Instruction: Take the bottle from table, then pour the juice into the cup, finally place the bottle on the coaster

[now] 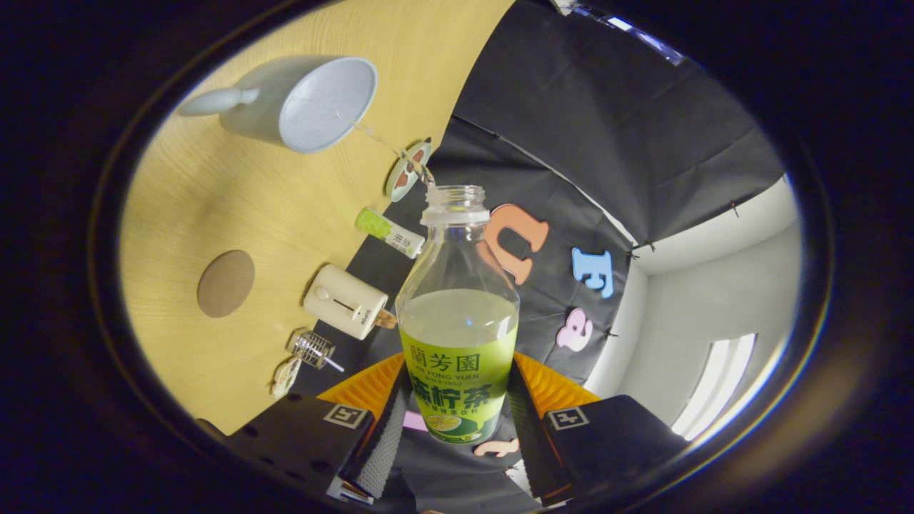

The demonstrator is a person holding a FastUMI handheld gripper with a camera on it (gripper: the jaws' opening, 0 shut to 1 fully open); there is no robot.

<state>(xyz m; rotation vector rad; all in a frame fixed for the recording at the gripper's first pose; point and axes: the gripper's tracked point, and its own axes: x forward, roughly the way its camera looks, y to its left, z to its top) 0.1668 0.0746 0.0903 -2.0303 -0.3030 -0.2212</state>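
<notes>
The view is rolled sideways, because the claw (457, 421) is tipped over in the act of pouring. It is clenched on a clear plastic bottle (458, 314), one finger pressed against each side of the lower labelled part, so the bottle stands up between the fingers and reaches ahead of them. The bottle has no cap; its open mouth points toward a pale blue cup (314, 103) with a side handle, which stands on the wooden counter (214, 200) beyond the fingers. A thin stream of juice (385, 143) runs from the bottle's mouth across to the cup's rim, so the pouring step looks to be in hand. The bottle carries a bright green label, and cloudy pale yellow-green juice fills roughly its lower half, with the neck and shoulder empty. On the counter, well apart from the cup, lies a round brown coaster (226, 283). Near the counter's far edge sit a small cream-coloured box (346, 301), a small green-capped tube (390, 232) and a small wire piece (312, 349). The next move would likely be to turn the bottle back upright so the stream stops, then carry it over to the coaster and set it down squarely before loosening the grip.
</notes>
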